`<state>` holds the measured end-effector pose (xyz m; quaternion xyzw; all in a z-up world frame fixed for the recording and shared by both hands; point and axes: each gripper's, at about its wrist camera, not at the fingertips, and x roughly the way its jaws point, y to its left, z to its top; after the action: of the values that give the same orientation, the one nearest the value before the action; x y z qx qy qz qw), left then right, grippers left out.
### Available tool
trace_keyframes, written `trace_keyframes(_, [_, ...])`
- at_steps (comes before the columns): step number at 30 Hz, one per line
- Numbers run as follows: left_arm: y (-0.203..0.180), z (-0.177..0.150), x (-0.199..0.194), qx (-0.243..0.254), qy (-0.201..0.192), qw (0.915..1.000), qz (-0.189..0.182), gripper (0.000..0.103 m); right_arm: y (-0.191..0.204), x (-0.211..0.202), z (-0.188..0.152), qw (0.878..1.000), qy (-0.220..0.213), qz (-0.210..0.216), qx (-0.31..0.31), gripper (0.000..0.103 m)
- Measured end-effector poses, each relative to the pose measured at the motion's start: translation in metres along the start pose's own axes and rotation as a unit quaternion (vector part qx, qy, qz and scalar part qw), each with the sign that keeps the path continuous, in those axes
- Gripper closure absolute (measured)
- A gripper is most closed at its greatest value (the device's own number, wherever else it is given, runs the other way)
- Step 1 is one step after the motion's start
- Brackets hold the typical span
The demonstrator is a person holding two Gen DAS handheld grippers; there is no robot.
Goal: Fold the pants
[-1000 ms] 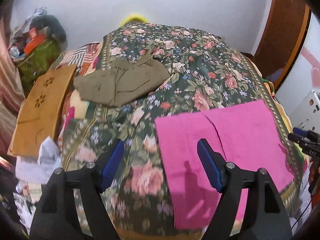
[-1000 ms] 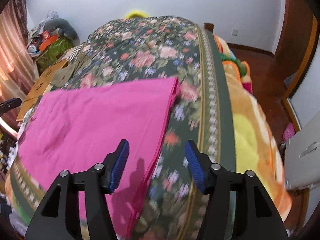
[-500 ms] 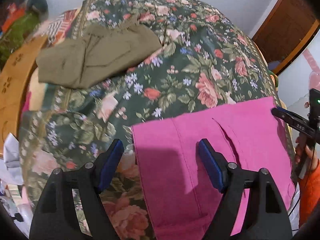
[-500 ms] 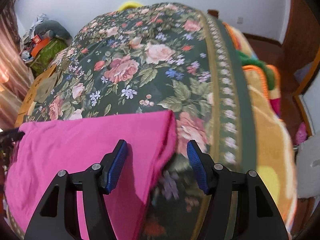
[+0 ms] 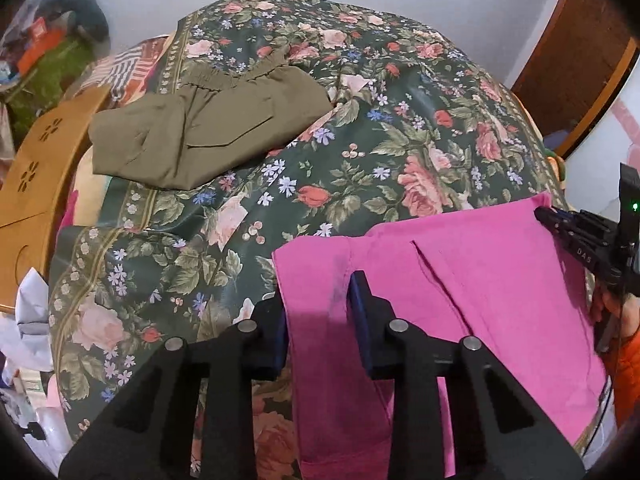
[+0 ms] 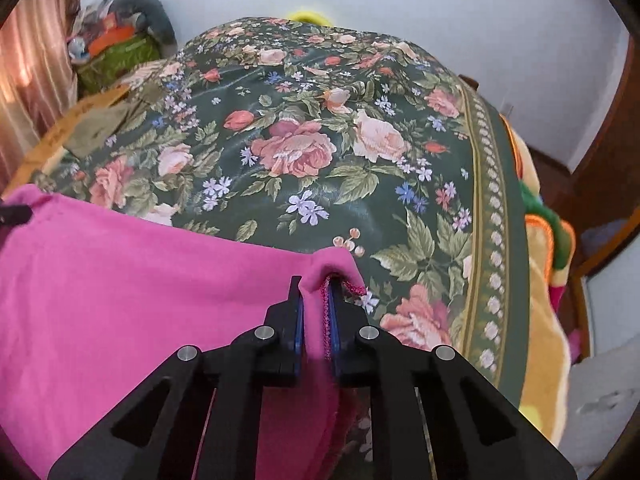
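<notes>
On floral bedspread, flat pink pants, left tool and right tool each pinching a corner.

Left black two-finger gripper with blue pads: jaws narrowed, pink fabric pants pinched between them. Right black two-finger gripper: jaws nearly together, clamping a pants corner between the pads.

White wall, wooden door (right), pink curtain.
</notes>
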<state>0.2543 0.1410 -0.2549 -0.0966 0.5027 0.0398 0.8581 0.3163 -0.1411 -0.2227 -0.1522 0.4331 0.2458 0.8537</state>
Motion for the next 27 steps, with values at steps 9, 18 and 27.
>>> trace_keyframes(9, [-0.007,0.005,-0.041,0.039,-0.037,0.9978,0.039,0.068,0.003,-0.035,0.014,1.000,0.004,-0.020,0.002,0.082])
trace_keyframes(18, [-0.042,0.014,-0.067,0.099,-0.062,0.9929,0.022,0.039,0.065,-0.074,0.028,0.996,-0.011,0.091,-0.002,0.046])
trace_keyframes(27, [-0.052,-0.011,-0.019,0.108,0.015,0.9940,0.009,0.039,0.123,-0.016,-0.005,0.986,0.092,0.137,-0.016,0.046])
